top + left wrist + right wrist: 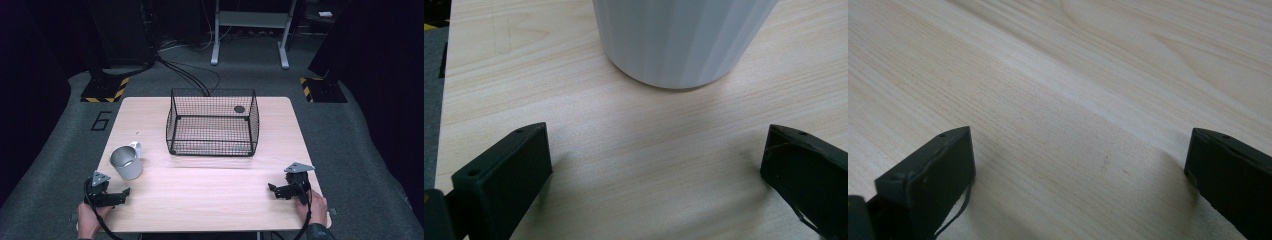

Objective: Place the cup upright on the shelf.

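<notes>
A white ribbed mug with a handle stands upright on the left side of the wooden table. My left gripper rests at the front left, just below the mug, open with nothing between its jaws. In the left gripper view the mug stands a short way ahead of the open left gripper. A black wire basket sits at the table's middle back. My right gripper lies at the front right, open and empty. The right gripper view has bare wood ahead of the open right gripper.
A small dark round thing shows at the basket's back right. Cables run over the grey floor behind the table, where a metal stand rises. Hazard-striped bases flank the far corners.
</notes>
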`<control>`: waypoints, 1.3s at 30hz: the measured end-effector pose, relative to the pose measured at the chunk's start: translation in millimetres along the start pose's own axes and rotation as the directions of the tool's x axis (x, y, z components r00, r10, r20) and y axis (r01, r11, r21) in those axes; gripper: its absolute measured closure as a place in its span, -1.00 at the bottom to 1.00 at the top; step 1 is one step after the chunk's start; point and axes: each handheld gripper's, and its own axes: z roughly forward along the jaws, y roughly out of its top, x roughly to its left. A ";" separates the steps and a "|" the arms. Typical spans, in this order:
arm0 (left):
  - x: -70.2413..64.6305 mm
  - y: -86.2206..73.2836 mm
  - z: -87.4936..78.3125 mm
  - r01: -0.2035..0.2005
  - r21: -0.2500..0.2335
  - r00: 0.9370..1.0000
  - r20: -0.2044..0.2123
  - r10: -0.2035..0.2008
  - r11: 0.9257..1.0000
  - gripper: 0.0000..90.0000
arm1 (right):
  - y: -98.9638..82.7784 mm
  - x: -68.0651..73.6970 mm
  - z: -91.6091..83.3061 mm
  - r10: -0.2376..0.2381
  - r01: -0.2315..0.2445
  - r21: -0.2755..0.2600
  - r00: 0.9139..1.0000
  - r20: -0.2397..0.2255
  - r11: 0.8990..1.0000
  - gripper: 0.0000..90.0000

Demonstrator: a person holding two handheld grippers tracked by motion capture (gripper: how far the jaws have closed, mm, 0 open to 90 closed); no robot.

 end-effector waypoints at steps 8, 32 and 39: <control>-0.7 14.1 -12.1 0.005 -0.023 1.000 0.022 -0.004 1.000 -1.00 | -0.2 0.1 0.4 0.002 -0.002 -0.008 1.000 0.002 1.000 -1.00; -2.4 76.2 -25.8 -0.034 -0.123 0.998 0.046 0.040 0.992 -1.00 | 0.0 -0.4 0.2 -0.003 0.003 -0.003 1.000 0.000 1.000 -1.00; -6.5 88.2 -15.7 -0.044 -0.123 0.998 0.034 0.048 0.991 -1.00 | 0.1 -0.5 0.0 -0.003 0.003 0.000 1.000 -0.001 1.000 -1.00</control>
